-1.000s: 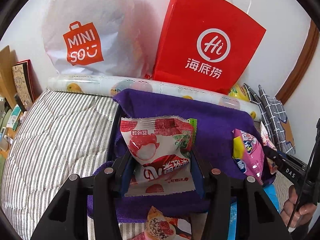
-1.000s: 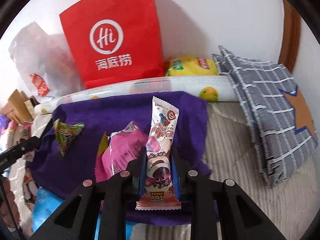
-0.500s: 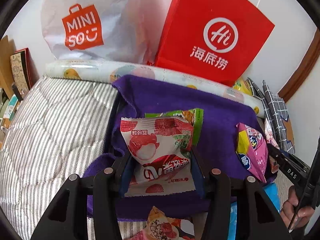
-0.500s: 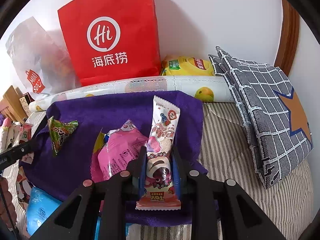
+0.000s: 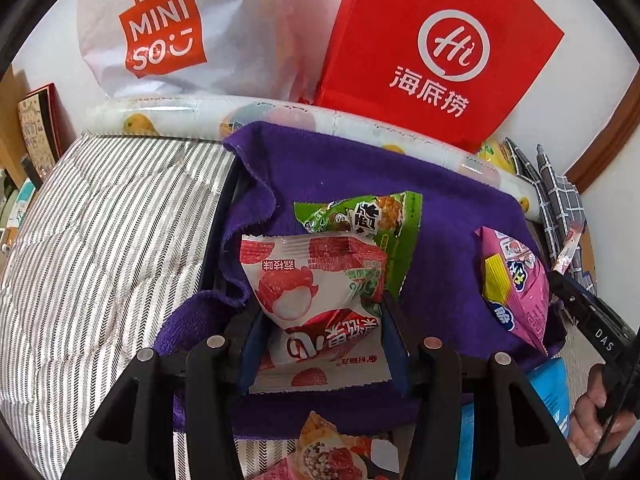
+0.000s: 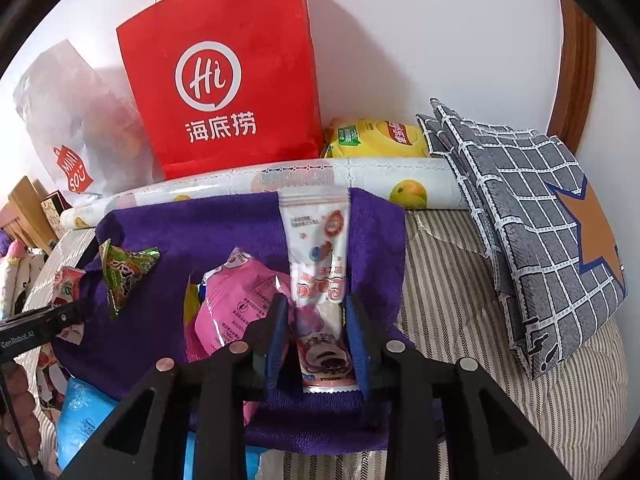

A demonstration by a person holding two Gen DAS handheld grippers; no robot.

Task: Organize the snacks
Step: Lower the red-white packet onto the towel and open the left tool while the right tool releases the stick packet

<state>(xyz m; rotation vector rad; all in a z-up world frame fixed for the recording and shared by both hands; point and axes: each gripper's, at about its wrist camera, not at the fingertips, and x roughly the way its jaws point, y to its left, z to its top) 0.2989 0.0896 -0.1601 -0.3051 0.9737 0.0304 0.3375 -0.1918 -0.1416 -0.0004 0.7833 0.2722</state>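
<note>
Left claw (image 5: 322, 344) pinches a red-and-white lychee packet (image 5: 316, 292), held over the purple towel (image 5: 440, 248). Right claw (image 6: 318, 344): jaws have just been opening, pads now slightly off the slim Toy Story bar (image 6: 320, 280) lying between them on the towel. Also on the towel: one green packet (image 5: 376, 216), one pink packet (image 5: 516, 284). Behind: one red "Hi" bag (image 6: 224, 80), one white "MINISO" bag (image 5: 168, 32). Yellow packet (image 6: 376, 138) by the wall. Left claw's side reads "GenRobot.AI".
</note>
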